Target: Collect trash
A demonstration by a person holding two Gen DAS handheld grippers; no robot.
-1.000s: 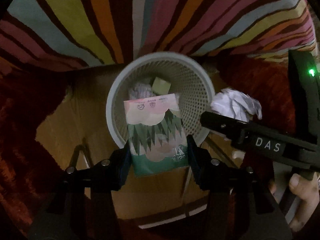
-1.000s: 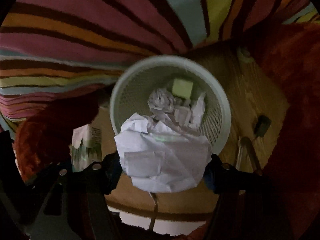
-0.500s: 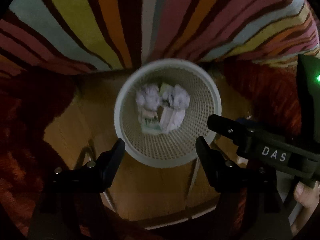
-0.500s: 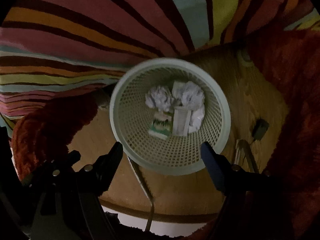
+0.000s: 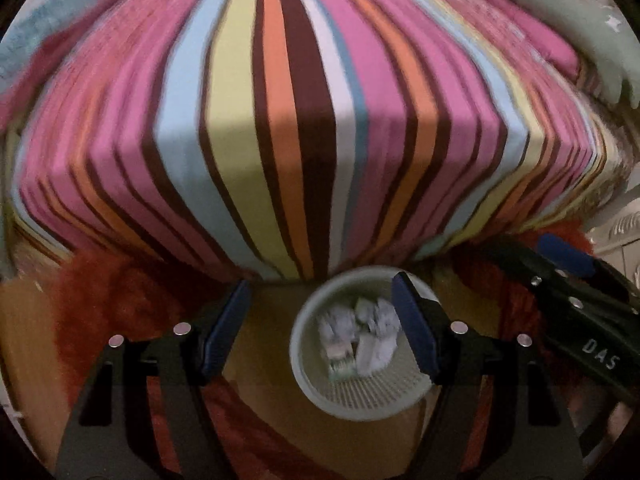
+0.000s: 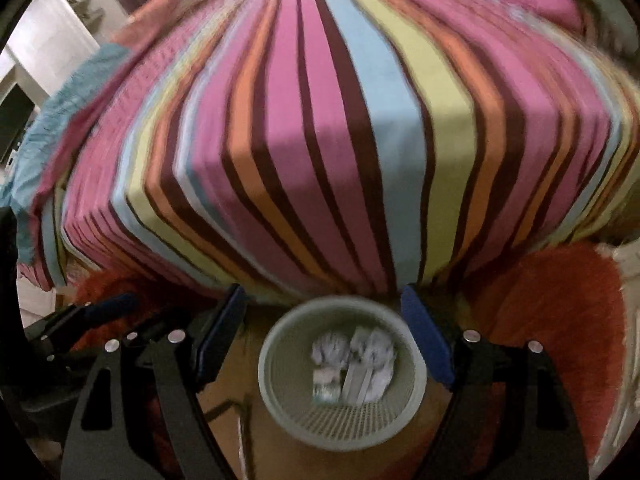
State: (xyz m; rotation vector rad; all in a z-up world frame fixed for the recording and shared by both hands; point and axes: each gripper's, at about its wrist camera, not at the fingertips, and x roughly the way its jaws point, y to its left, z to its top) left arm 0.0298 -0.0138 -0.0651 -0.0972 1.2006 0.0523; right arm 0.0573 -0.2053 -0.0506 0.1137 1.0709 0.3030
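A pale mesh waste basket (image 5: 360,400) stands on the wooden floor below both grippers; it also shows in the right wrist view (image 6: 340,424). Crumpled white paper (image 5: 378,322) and a green tissue packet (image 5: 340,362) lie inside it; they show in the right wrist view too, the paper (image 6: 374,354) and the packet (image 6: 326,384). My left gripper (image 5: 320,326) is open and empty above the basket. My right gripper (image 6: 324,332) is open and empty above it. The right gripper's arm (image 5: 580,308) shows at the right of the left wrist view.
A bed with a striped cover (image 5: 304,120) fills the upper part of both views (image 6: 340,140). A red shaggy rug (image 6: 560,320) lies around the basket. White furniture (image 6: 52,40) stands at far left.
A second ago my left gripper held the tissue packet and my right held the crumpled paper; both opened and dropped them into the basket. Both grippers have since risen and tilted up toward the bed.
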